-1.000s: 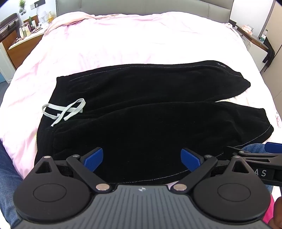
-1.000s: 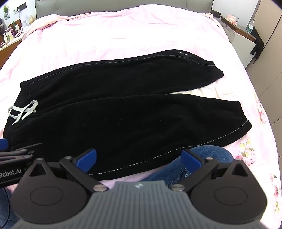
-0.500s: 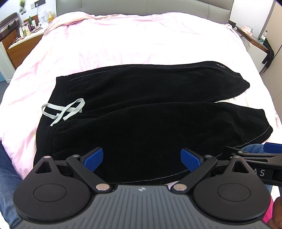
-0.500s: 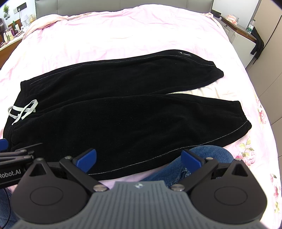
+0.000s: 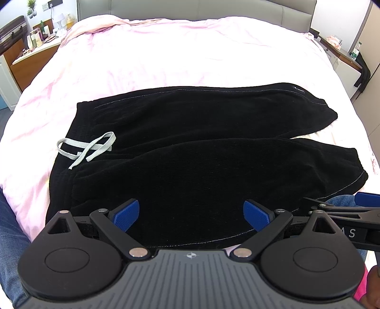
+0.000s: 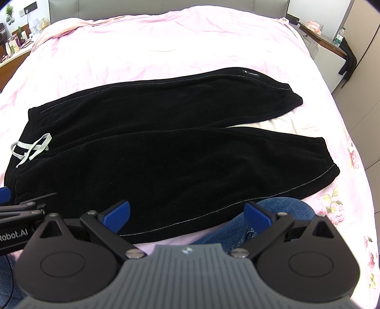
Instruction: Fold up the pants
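Note:
Black pants [image 5: 190, 152] lie flat across the pink bed, waistband at the left, both legs running right; they also show in the right wrist view [image 6: 166, 147]. A grey drawstring [image 5: 87, 147] lies on the waistband, also seen in the right wrist view [image 6: 30, 148]. My left gripper [image 5: 191, 214] is open and empty, above the near edge of the near leg. My right gripper [image 6: 187, 214] is open and empty, above the near hem edge and a blue-jeaned knee [image 6: 273, 214]. Each gripper shows at the edge of the other's view.
The pink bedspread [image 5: 190, 52] covers the bed, with a grey headboard [image 5: 190, 7] behind. A bedside cabinet with bottles [image 5: 35, 45] stands at the far left. A white counter [image 5: 344, 57] with a dark garment hanging stands at the far right.

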